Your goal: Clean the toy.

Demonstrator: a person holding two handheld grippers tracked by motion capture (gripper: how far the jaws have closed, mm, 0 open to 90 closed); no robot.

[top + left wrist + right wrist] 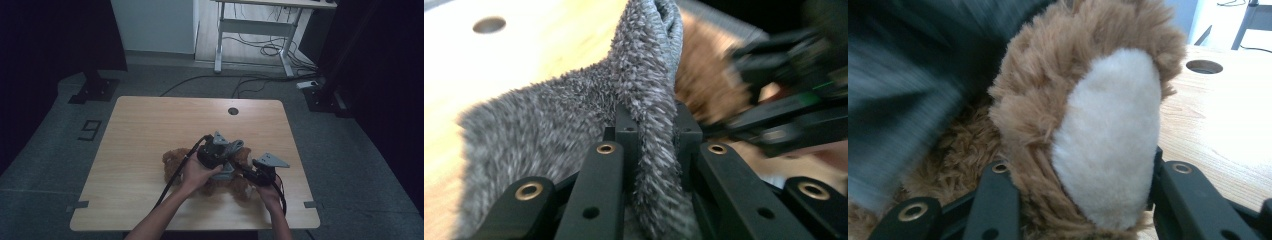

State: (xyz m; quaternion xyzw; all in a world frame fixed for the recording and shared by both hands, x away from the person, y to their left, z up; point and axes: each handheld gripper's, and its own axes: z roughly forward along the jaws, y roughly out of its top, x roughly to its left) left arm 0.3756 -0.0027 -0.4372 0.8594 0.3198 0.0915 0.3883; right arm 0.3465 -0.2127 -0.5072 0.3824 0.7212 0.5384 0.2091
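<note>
Fuzzy grey cloth, furry brown, seemingly plush toy.

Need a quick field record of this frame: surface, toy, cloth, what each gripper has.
surface: wooden table with a round hole
toy: brown plush toy lying on the table
cloth: grey fuzzy cloth, over the toy
left gripper: shut on a fold of the grey cloth
right gripper: shut on the toy's cream-padded paw

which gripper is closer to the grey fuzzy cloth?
Left. The left gripper is clamped on the grey fuzzy cloth; the right gripper grips the brown plush toy beside it.
</note>
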